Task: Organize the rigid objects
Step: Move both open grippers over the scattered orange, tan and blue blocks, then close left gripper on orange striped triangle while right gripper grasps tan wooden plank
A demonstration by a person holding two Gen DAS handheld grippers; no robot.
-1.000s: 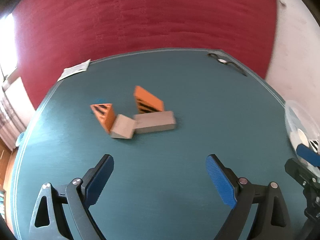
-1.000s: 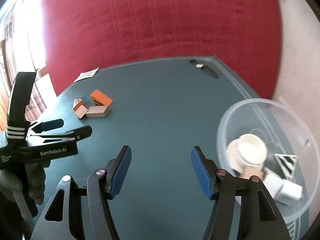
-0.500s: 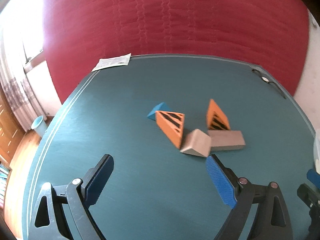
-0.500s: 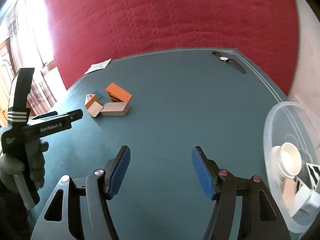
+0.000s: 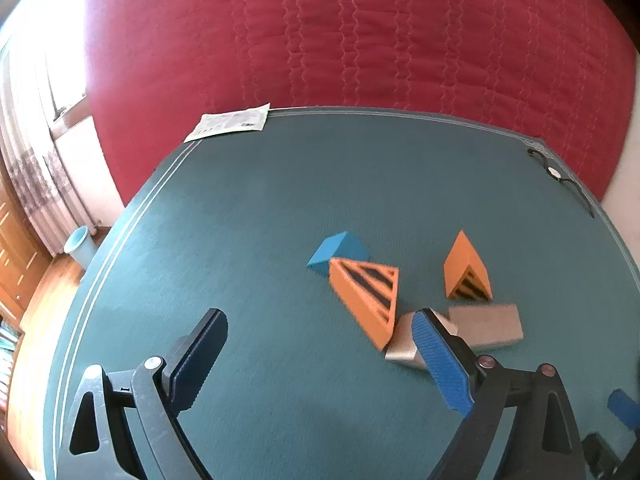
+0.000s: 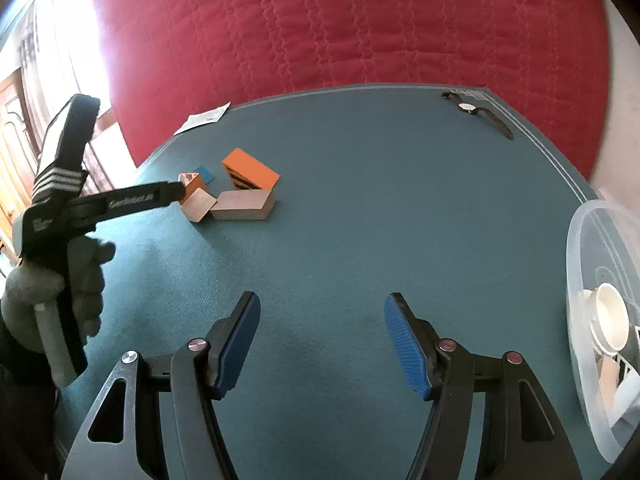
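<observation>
Holding nothing, your left gripper stands wide open above the teal table; its right pad overlaps a small grey wedge block. Just beyond: a striped orange triangular block touching that wedge, a blue wedge behind it, a grey rectangular block, and a second striped orange prism. Your right gripper is likewise wide open and empty, well apart from the cluster. Writing on the left tool's arm is blurred, unreadable. At right: a clear plastic bowl holding a white cup. At the far edge: a wristwatch and a printed paper slip, text illegible.
</observation>
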